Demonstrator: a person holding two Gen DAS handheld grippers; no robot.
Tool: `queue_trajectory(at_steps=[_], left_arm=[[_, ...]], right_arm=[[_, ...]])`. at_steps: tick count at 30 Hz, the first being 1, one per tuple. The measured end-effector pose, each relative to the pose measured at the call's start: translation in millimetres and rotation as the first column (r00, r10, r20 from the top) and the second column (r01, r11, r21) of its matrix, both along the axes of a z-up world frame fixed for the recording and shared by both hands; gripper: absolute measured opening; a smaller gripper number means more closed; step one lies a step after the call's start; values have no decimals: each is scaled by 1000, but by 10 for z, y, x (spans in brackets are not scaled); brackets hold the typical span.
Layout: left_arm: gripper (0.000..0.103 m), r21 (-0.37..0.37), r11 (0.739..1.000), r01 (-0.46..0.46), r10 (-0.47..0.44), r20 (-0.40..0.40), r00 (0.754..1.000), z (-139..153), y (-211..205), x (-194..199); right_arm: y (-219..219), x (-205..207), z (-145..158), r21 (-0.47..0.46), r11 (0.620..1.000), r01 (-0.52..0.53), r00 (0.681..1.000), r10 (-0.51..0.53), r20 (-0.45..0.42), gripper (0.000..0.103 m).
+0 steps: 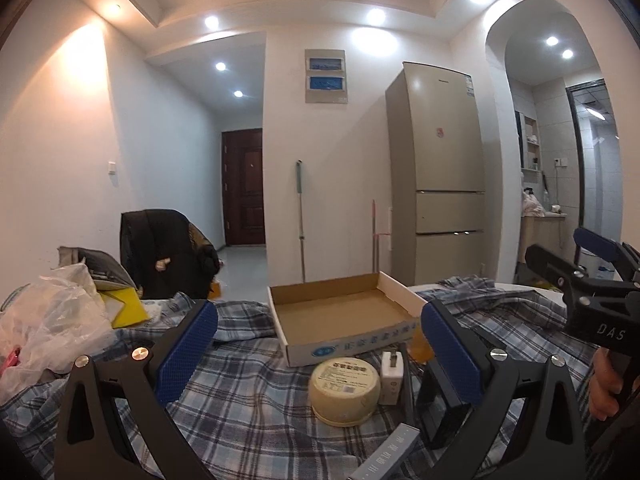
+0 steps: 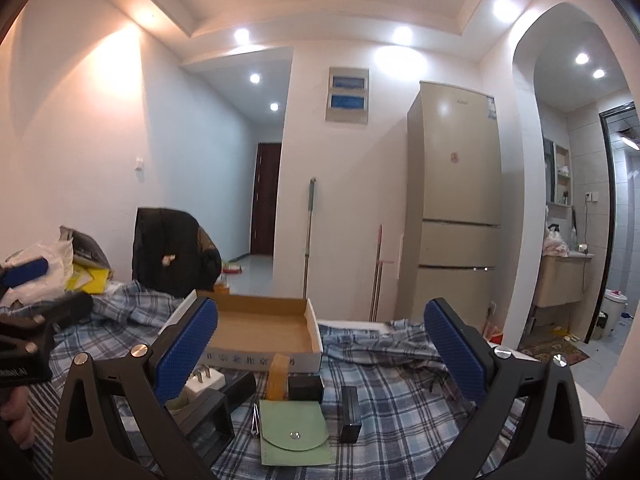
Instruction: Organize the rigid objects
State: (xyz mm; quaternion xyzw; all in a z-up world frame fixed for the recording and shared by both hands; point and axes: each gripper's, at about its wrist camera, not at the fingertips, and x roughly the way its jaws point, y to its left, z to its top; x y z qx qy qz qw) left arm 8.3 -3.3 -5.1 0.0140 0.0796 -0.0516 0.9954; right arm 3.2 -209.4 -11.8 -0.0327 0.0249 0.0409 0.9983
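With both the left gripper [image 1: 316, 356] and right gripper [image 2: 320, 356] gaping empty, straddle the squat cream-coloured round tin [image 1: 344, 394] squarely, then lift into the shallow brown cardboard tray [image 1: 344, 312].

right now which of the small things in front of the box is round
The cream tub with the label on its lid; the white charger beside it and the green pouch are squared off.

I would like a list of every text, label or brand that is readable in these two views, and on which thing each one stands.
"DAS": white letters on the body of the right hand-held gripper.
Cardboard box: blue characters and a round logo on the front, too blurred to read.
Round tin: lid label too small.
Grey bar: characters unclear.
Fridge: top brand and stickers unreadable.
Left hand-held gripper: white print cut off.
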Motion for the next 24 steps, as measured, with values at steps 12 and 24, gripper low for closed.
queue_trajectory(at_steps=[12, 24], left_arm=[[103, -13, 1000, -20, 20, 28, 999, 60, 41, -64], [103, -163, 987, 4, 0, 24, 1000, 117, 328, -67]], right_arm=[[-31, -49, 145, 31, 1000, -4, 1000, 4, -2, 103], [162, 310, 147, 59, 998, 25, 918, 1, -396, 95]])
